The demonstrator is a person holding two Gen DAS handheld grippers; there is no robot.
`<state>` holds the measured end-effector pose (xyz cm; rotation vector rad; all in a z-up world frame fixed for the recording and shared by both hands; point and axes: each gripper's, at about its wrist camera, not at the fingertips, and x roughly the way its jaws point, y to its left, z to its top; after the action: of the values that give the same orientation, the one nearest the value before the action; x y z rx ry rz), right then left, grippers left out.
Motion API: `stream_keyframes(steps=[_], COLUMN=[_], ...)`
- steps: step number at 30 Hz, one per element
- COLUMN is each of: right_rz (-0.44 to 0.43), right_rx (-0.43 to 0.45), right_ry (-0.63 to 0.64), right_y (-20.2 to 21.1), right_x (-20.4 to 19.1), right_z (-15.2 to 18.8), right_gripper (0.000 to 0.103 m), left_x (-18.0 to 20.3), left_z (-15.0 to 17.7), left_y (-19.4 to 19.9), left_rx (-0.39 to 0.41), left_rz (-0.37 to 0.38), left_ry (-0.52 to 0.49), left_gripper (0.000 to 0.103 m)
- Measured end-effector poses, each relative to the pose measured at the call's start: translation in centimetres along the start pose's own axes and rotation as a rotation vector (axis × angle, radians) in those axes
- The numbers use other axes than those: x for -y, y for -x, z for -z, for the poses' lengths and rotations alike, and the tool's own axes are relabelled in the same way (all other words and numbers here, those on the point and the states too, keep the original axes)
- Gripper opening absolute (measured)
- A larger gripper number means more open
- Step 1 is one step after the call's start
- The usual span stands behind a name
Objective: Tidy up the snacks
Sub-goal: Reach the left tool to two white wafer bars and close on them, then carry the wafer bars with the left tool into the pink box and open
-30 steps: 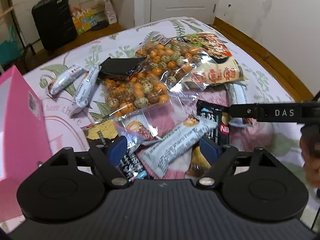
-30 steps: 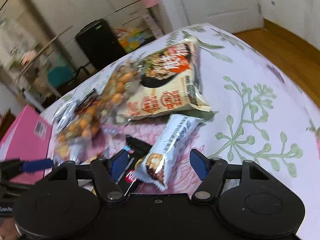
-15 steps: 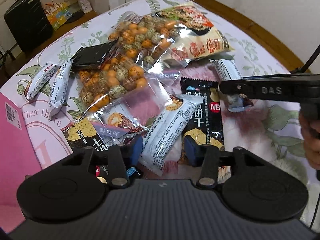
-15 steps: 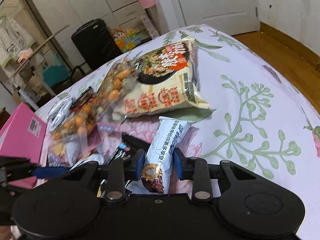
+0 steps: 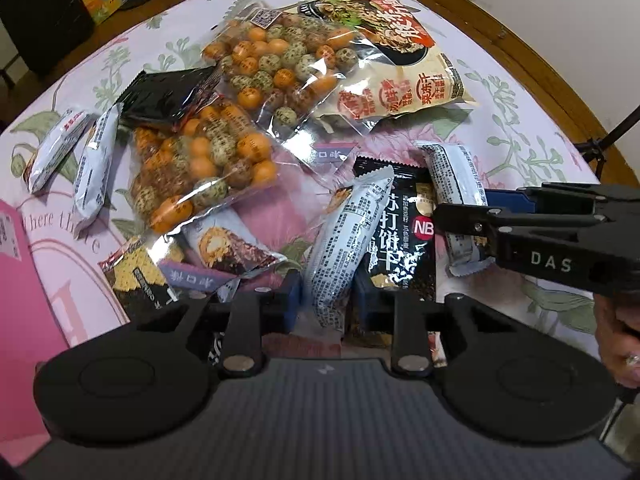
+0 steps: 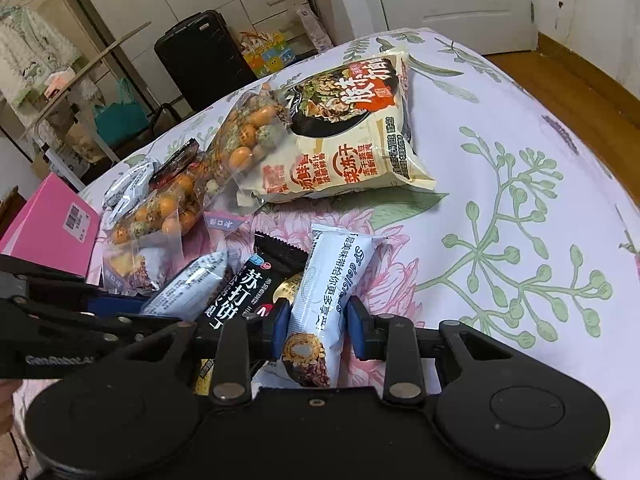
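Observation:
Snack packets lie in a heap on a flowered bedspread [image 6: 520, 208]. My left gripper [image 5: 328, 300] has its blue pads pressed on the near end of a pale blue-white snack bar [image 5: 344, 240], jaws still closing. That bar rests partly on a black cracker packet [image 5: 404, 236]. My right gripper [image 6: 318, 320] is closing too, with its pads squeezing a second blue-white bar [image 6: 336, 264]. In the left wrist view the right gripper [image 5: 468, 204] reaches in from the right over its bar [image 5: 456, 172]. The left gripper [image 6: 120, 308] shows at the left of the right wrist view.
Two clear bags of orange and speckled balls [image 5: 208, 164] and a large cream noodle bag [image 5: 392, 68] lie beyond. Two more white bars [image 5: 96, 168] and a black packet [image 5: 168, 96] sit far left. A pink box [image 5: 24, 300] stands at left. A wooden bed edge [image 5: 520, 60] runs along the right.
Both grippers went from wide open to closed on their bars. The left gripper also moved forward and tipped further down over the heap.

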<state>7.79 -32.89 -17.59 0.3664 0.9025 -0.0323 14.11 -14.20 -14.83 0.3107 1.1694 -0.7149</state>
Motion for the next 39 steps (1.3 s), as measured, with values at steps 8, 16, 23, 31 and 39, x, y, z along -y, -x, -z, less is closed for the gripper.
stream_keyframes(steps=[8, 16, 23, 31, 39], right_rz=[-0.056, -0.148, -0.209, -0.303, -0.428], right_rx=[-0.038, -0.129, -0.203, -0.200, -0.146], right_ry=[0.053, 0.101, 0.267, 0.368, 0.455], right_y=[2.5, 5.0, 6.4, 8.7, 10.1], right_x=[-1.2, -3.5, -7.1, -11.2, -16.6], right_z=[-0.2, 0.5, 1.4, 0.9, -0.5], right_gripper=[0.033, 0.033, 0.033, 0.033, 0.033], left_x=[-0.6, -1.3, -3.4, -6.0, -8.9], left_z=[1.4, 4.4, 7.2, 10.3, 12.0], left_y=[2.1, 5.7, 9.2, 13.7, 19.7], left_rx=[-0.024, -0.039, -0.002, 0.032, 0.151], left_rz=[0.070, 0.104, 0.128, 0.121, 0.097], left_ry=[0.097, 0.164, 0.221, 0.300, 0.358], left_gripper=[0.025, 0.025, 0.025, 0.025, 0.025])
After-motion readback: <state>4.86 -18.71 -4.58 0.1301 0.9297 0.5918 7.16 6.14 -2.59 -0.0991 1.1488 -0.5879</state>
